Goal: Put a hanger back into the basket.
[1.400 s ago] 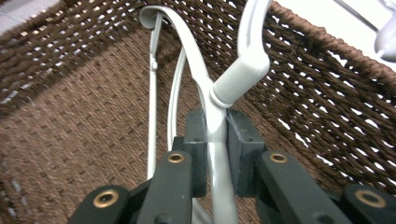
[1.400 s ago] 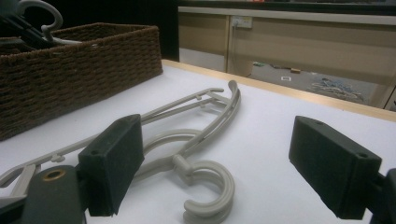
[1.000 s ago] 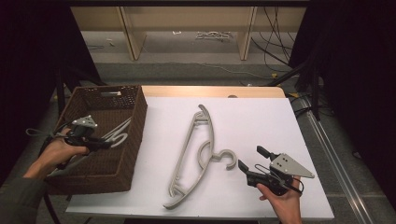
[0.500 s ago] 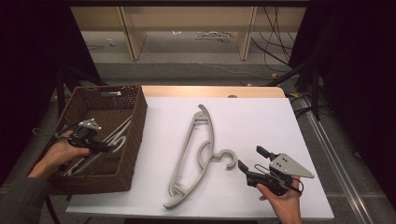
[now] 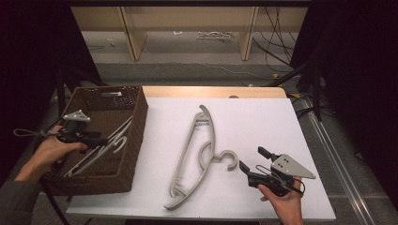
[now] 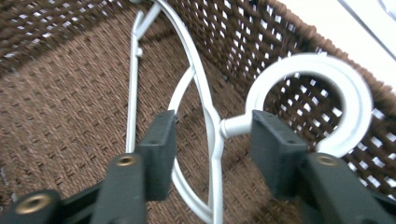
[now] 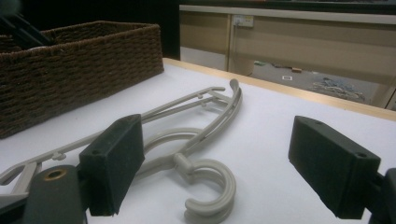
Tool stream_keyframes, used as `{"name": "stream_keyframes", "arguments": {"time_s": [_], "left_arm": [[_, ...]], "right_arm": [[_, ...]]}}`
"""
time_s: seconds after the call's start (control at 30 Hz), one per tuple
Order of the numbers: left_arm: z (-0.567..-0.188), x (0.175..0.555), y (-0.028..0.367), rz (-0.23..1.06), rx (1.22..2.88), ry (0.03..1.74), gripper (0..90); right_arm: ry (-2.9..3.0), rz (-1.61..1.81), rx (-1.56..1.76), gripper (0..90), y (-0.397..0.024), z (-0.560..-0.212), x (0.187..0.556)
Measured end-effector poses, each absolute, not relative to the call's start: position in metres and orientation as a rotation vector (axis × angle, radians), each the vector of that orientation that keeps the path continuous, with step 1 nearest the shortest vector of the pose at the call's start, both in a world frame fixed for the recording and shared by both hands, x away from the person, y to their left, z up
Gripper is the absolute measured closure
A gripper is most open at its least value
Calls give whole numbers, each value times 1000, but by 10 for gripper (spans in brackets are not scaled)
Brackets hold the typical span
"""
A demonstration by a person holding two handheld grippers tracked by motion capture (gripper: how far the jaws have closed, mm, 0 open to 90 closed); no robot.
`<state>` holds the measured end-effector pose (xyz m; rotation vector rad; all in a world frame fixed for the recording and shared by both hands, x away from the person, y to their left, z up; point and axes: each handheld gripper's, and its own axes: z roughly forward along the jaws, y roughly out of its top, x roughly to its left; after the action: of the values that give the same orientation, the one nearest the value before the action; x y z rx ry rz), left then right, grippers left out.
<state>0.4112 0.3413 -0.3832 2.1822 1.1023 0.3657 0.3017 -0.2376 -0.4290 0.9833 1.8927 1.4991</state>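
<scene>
My right hand-held gripper [image 5: 249, 160] rests at the near right of the white table [image 5: 263, 117], jaws wide apart, nothing between them, position unchanged. The grey plastic clothes hanger [image 5: 195, 154] lies flat just beyond it, unmoved. My left hand-held gripper [image 5: 96, 139] sits higher in the brown woven wicker basket [image 5: 137, 122] than before; its jaws have just been opening and now straddle the white plastic clothes hanger [image 6: 205, 116] unclamped; it lies on the basket floor.
</scene>
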Motion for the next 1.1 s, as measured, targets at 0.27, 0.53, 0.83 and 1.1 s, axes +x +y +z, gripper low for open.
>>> {"name": "stream_keyframes", "arguments": {"time_s": [0.27,0.53,0.83,1.1], "left_arm": [[-358,402,333,544,2009,1084,351],[-344,370,296,569,1876,1070,313],[-338,343,262,550,1831,957,278],[-349,331,240,542,1774,877,233]], "right_arm": [[1883,1508,981,192,-238,-428,302],[1885,1500,982,192,-238,-428,301],[1887,1487,977,191,-238,-427,300],[1882,1510,972,191,-237,-428,300]]}}
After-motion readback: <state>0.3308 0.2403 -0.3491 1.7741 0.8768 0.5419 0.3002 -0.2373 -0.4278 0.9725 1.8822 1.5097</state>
